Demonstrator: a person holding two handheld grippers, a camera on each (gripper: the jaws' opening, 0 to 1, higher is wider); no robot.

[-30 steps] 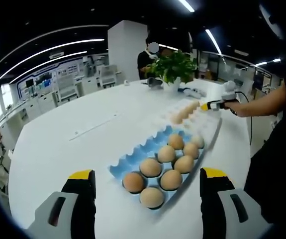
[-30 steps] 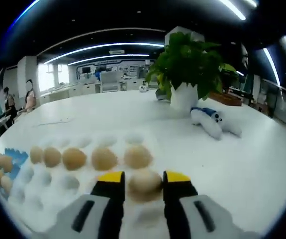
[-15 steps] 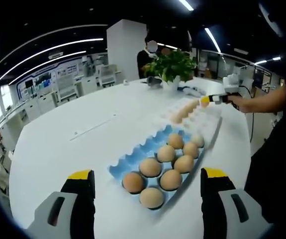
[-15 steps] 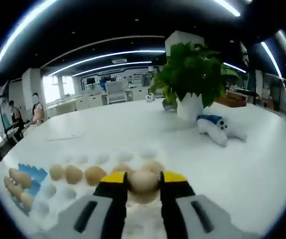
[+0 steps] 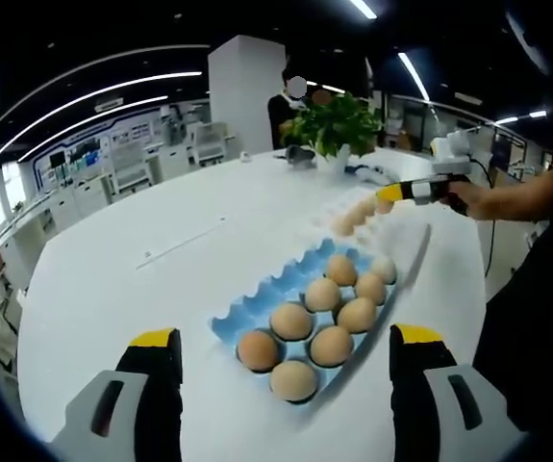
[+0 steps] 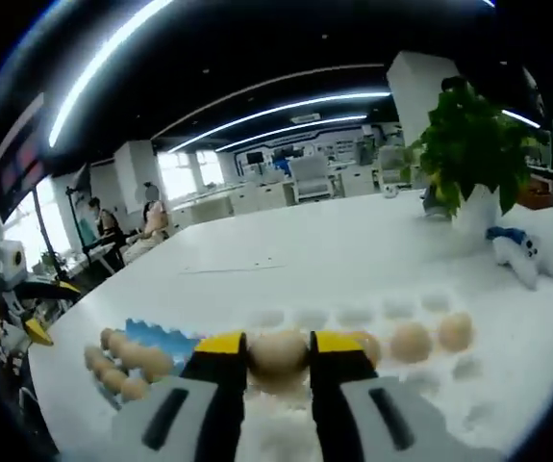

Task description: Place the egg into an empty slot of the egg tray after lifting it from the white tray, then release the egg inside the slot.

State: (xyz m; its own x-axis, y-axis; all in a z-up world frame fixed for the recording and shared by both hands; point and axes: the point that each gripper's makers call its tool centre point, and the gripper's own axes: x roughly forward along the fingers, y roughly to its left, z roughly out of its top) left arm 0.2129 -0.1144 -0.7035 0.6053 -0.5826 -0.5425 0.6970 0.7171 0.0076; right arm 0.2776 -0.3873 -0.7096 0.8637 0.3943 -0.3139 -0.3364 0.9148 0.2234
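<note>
My right gripper (image 6: 278,345) is shut on a tan egg (image 6: 278,353), held above the white tray (image 6: 420,380). Two more eggs (image 6: 412,342) rest in that tray's far row. The blue egg tray (image 6: 157,333) lies to the left with several eggs in it. In the left gripper view the blue egg tray (image 5: 255,310) sits just ahead of my open left gripper (image 5: 286,337), with bare slots along its left side. Beyond it the white tray (image 5: 409,246) stretches away, and the right gripper (image 5: 389,194) hovers over its far end with the egg (image 5: 383,205).
A potted plant (image 6: 470,144) and a blue-and-white toy (image 6: 519,256) stand on the white table (image 5: 141,241) past the trays. A person (image 5: 289,108) stands behind the plant. The left gripper (image 6: 45,310) shows at the left edge. A person's arm (image 5: 507,197) reaches in from the right.
My right gripper has lifted the egg off the white tray and swung left, bringing the blue tray more into its view. The left gripper has stayed put.
</note>
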